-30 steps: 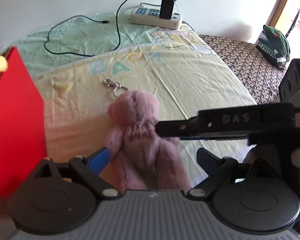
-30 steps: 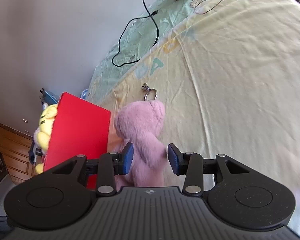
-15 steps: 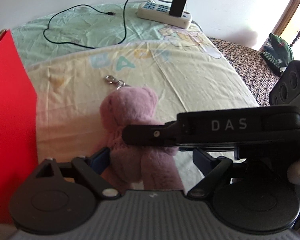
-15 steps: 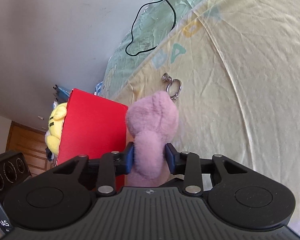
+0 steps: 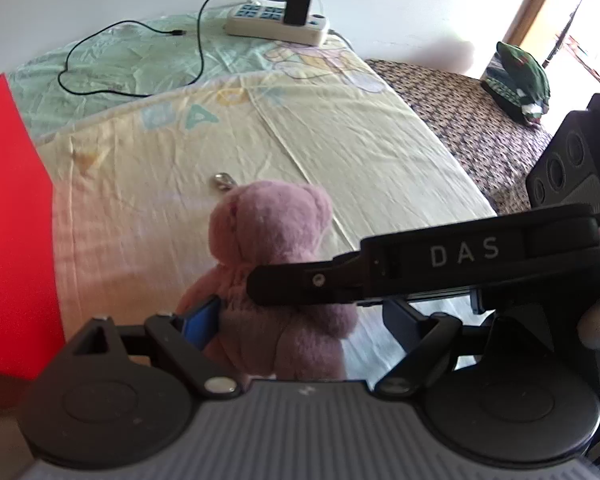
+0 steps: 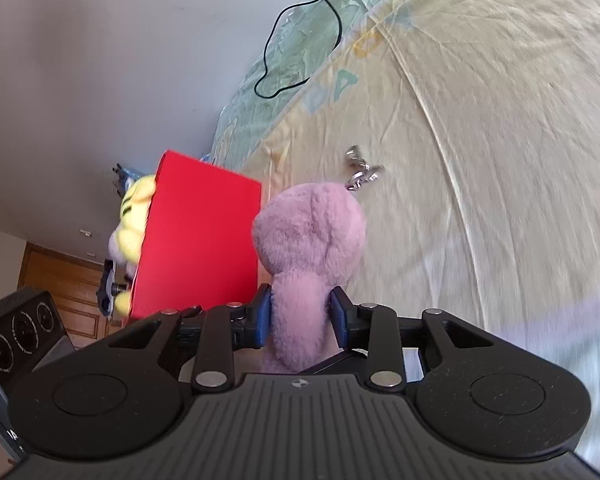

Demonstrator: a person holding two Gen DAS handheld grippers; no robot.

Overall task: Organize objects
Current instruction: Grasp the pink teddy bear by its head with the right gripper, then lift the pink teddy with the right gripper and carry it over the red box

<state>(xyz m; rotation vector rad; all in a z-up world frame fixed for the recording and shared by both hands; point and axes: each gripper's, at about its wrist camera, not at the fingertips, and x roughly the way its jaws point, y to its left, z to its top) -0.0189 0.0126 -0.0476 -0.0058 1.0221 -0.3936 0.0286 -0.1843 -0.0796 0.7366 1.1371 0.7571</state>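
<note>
A pink plush bear (image 6: 310,236) with a metal keyring (image 6: 360,172) on its head stands upright over the yellow sheet. My right gripper (image 6: 300,316) is shut on the bear's body, blue pads pressed into both sides. In the left wrist view the bear (image 5: 272,224) sits between the wide-apart fingers of my open left gripper (image 5: 300,320); the left blue pad touches its side. The right gripper's black bar crosses in front of the bear there. A red box (image 6: 204,240) stands just left of the bear, with a yellow plush toy (image 6: 134,216) behind it.
The bed sheet (image 5: 360,140) stretches ahead. A white power strip (image 5: 276,26) with a charger and a black cable (image 5: 140,60) lie at the far end near the wall. A patterned blanket (image 5: 460,120) and a green item (image 5: 518,76) are at the right.
My right gripper went from open around the bear to shut on it, and the bear has risen upright off the sheet. The left gripper stayed open.
</note>
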